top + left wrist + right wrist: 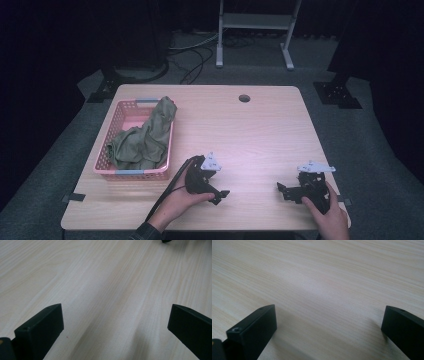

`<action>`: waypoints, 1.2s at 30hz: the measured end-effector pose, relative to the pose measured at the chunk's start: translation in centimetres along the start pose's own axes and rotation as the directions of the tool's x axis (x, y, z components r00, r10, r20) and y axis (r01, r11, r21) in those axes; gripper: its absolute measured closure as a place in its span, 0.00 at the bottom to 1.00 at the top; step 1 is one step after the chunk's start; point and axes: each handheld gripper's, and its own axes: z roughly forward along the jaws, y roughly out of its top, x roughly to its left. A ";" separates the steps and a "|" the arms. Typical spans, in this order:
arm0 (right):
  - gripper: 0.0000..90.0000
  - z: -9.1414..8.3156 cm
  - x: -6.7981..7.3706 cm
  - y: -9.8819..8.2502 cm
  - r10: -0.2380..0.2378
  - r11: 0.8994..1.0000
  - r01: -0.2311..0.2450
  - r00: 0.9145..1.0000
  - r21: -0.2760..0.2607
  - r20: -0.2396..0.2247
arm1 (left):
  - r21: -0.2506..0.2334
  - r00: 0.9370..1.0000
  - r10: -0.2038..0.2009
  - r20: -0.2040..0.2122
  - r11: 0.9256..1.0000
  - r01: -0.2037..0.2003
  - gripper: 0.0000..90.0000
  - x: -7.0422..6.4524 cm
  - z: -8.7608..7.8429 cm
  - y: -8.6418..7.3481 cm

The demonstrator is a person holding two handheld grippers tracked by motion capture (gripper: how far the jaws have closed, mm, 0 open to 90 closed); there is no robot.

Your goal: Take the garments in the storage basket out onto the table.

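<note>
An olive-green cloth [142, 137] lies bunched in a pink plastic basket [118, 116] at the table's left, one end draped over the basket's far right rim. My left gripper [221, 196] rests on the table near the front, right of the basket, held by a hand. My right gripper [282, 190] rests near the front right corner, also in a hand, pointing left. In the left gripper view the left gripper [115, 317] has its jaws wide apart over bare wood. In the right gripper view the right gripper [328, 317] stands open the same way, with nothing between the jaws.
The light wooden table [260, 130] has a round cable hole [244, 98] near its far edge. A white metal stand [255, 25] and dark cables [192, 57] sit on the grey floor beyond the table. A dark tip [167, 241] of the other gripper shows in the left gripper view.
</note>
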 end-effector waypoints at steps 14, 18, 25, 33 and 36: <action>0.00 0.0 0.0 0.0 0.000 1.000 0.000 1.000 0.000 0.000 | -0.008 1.000 -0.025 0.002 1.000 0.025 0.00 0.4 -1.3 1.2; 0.00 0.0 0.0 0.0 0.000 1.000 0.000 1.000 0.000 0.000 | -0.011 1.000 -0.029 0.005 1.000 0.029 0.00 0.6 -1.8 1.7; 0.00 0.0 0.0 0.0 0.000 1.000 0.000 1.000 0.000 0.000 | -0.024 0.999 -0.033 0.012 0.999 0.033 0.00 0.9 -2.8 2.8; 0.00 0.0 0.0 0.0 -0.001 1.000 0.001 1.000 0.000 0.000 | -0.024 0.999 -0.046 0.016 0.999 0.046 0.00 1.4 -3.4 3.5; 0.00 0.0 0.0 0.0 0.001 1.000 -0.001 1.000 0.000 0.000 | -0.023 0.999 -0.045 0.015 0.999 0.045 0.00 1.5 -3.6 3.8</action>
